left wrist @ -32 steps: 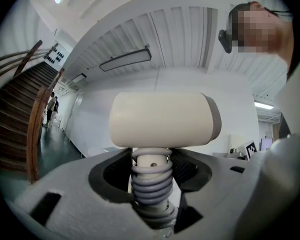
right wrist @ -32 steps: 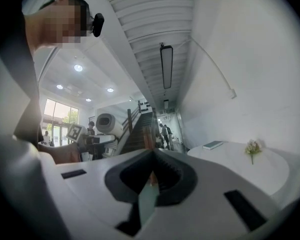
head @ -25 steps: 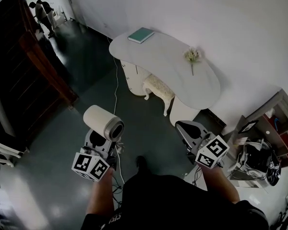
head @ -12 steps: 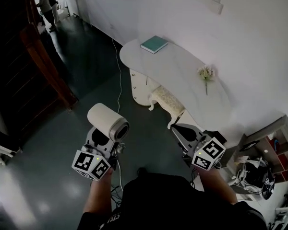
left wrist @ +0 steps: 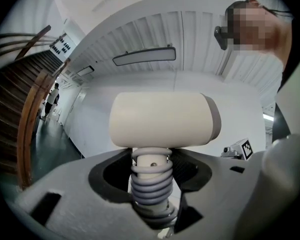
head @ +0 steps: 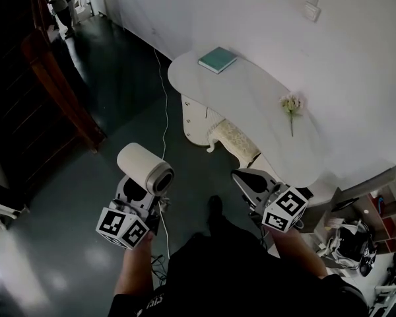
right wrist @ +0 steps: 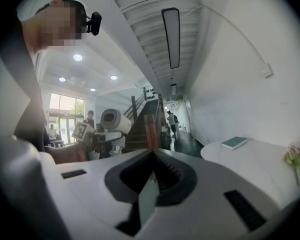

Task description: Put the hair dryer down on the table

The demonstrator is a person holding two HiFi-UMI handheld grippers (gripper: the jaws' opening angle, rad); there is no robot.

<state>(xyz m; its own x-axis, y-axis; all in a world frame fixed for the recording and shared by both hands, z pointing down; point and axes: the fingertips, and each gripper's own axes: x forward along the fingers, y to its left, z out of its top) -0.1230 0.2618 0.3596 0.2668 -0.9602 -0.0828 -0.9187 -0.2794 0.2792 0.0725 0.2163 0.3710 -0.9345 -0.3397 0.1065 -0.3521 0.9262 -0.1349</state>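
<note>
The hair dryer (head: 144, 168) is cream with a round barrel, and its grey cord is coiled round the handle. My left gripper (head: 140, 190) is shut on that handle and holds the dryer upright over the dark floor, well short of the table. In the left gripper view the barrel (left wrist: 162, 119) stands above the jaws (left wrist: 151, 166). My right gripper (head: 245, 177) is shut with nothing in it, at the right, near the table's near end. The white curved table (head: 251, 104) lies ahead and to the right.
A teal book (head: 218, 59) lies at the table's far end and a flower sprig (head: 290, 104) near its right side. A pale stool (head: 234, 137) stands under it. A white cable (head: 165, 98) runs along the floor. A wooden stair rail (head: 59, 78) is left; shelves (head: 383, 210) right.
The table has come nearer and shifted right and down in the head view as the person walks. Both grippers keep their places in front of the body, the dryer still held.
</note>
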